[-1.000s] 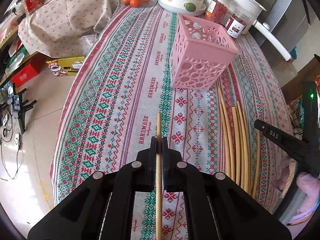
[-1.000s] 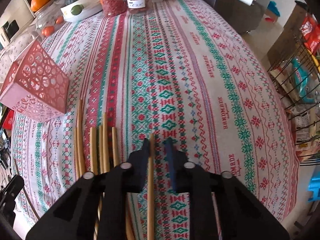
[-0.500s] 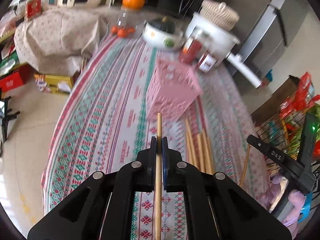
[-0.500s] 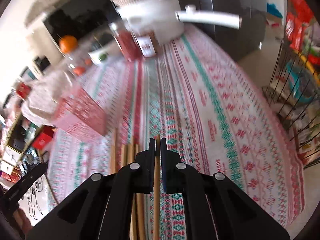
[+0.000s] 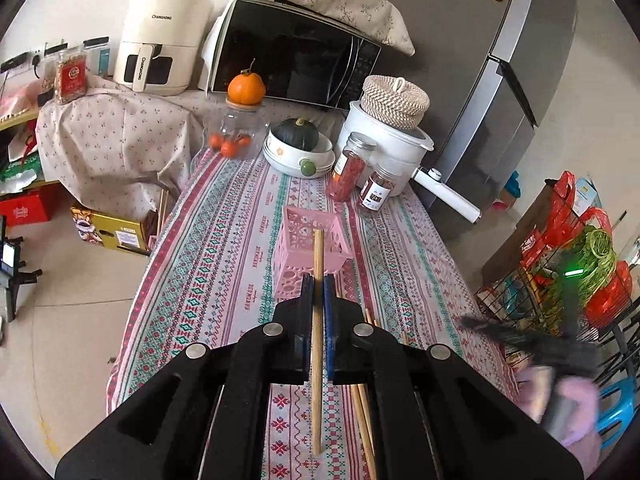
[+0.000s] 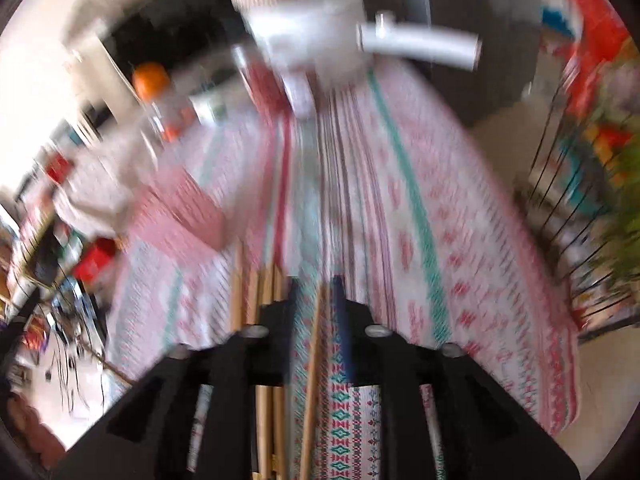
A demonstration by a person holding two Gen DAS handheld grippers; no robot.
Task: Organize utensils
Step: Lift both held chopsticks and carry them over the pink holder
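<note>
My left gripper (image 5: pixel 316 280) is shut on a wooden chopstick (image 5: pixel 317 352), held above the patterned tablecloth (image 5: pixel 224 264); its tip lines up with the pink perforated basket (image 5: pixel 306 248) farther back. Several more chopsticks (image 5: pixel 362 412) lie on the cloth under and right of the gripper. The right wrist view is blurred. There my right gripper (image 6: pixel 317 292) has its jaws opening, and a chopstick (image 6: pixel 314 356) stands loose in the gap. Other chopsticks (image 6: pixel 260 288) lie to its left, near the basket (image 6: pixel 180 212). My right gripper (image 5: pixel 516 338) also shows as a blur at the left view's right edge.
At the table's far end stand two red-filled jars (image 5: pixel 350 168), a white pot with a long handle (image 5: pixel 444 196), a bowl holding a dark squash (image 5: pixel 298 148) and a glass jar (image 5: pixel 236 136). A wire rack (image 5: pixel 560 280) of groceries flanks the table's right side.
The left gripper rose and tipped upward with its chopstick, bringing the room into view. The right gripper shut on a chopstick and lifted, and now its jaws have parted.
</note>
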